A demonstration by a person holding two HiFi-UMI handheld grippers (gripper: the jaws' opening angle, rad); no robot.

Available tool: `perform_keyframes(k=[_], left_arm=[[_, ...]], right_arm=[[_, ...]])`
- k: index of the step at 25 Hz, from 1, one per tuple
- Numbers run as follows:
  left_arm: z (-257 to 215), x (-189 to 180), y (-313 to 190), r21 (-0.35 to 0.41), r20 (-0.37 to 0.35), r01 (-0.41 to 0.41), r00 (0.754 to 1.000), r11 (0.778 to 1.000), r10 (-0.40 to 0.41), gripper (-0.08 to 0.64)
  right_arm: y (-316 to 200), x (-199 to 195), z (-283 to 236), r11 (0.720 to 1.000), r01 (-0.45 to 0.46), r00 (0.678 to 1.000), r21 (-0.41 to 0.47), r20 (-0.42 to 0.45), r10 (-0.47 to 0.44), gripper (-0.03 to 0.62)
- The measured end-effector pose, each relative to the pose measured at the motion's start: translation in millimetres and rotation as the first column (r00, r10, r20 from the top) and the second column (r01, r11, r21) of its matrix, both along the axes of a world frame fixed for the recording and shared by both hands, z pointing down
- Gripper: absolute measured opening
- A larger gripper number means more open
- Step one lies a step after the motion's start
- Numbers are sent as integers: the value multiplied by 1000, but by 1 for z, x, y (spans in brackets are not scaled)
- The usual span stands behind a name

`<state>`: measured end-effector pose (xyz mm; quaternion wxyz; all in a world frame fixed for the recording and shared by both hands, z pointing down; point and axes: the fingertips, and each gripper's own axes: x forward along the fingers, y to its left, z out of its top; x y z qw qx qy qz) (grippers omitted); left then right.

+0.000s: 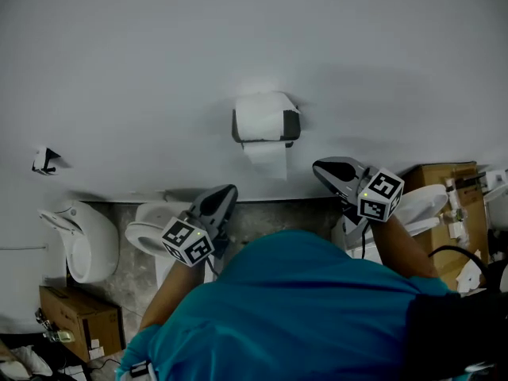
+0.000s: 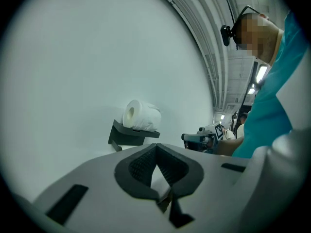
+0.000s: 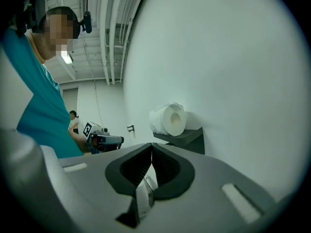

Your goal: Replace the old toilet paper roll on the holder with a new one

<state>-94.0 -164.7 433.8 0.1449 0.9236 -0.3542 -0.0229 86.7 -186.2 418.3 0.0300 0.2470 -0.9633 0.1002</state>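
So far the old toilet paper roll (image 1: 262, 119) is seen resting on the holder (image 1: 290, 125), untouched. The left claw (image 2: 156, 165) and the right claw (image 3: 151, 160) are both clenched and empty, held below the holder, one at each side. Removal is judged not yet begun. Next, a claw must be opened and closed around the roll to lift it off.

open space before wall holder (image 1: 291, 125), roll (image 1: 259, 117) on it, toilet (image 1: 149, 235) below
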Motion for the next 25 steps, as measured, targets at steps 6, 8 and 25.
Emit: perform_keyframes(k=[6, 8, 25], left_arm=[[7, -27, -8, -17, -5, -61, 998, 998, 61, 8], [9, -34, -9, -20, -7, -68, 998, 997, 68, 8], [27, -69, 4, -84, 28, 40, 999, 996, -38, 8]], right_arm=[[-20, -28, 32, 1000, -5, 992, -3, -130, 4, 40], [-36, -32, 42, 999, -11, 992, -39, -126, 6, 116], [-106, -38, 90, 917, 97, 994, -387, 79, -72, 298]])
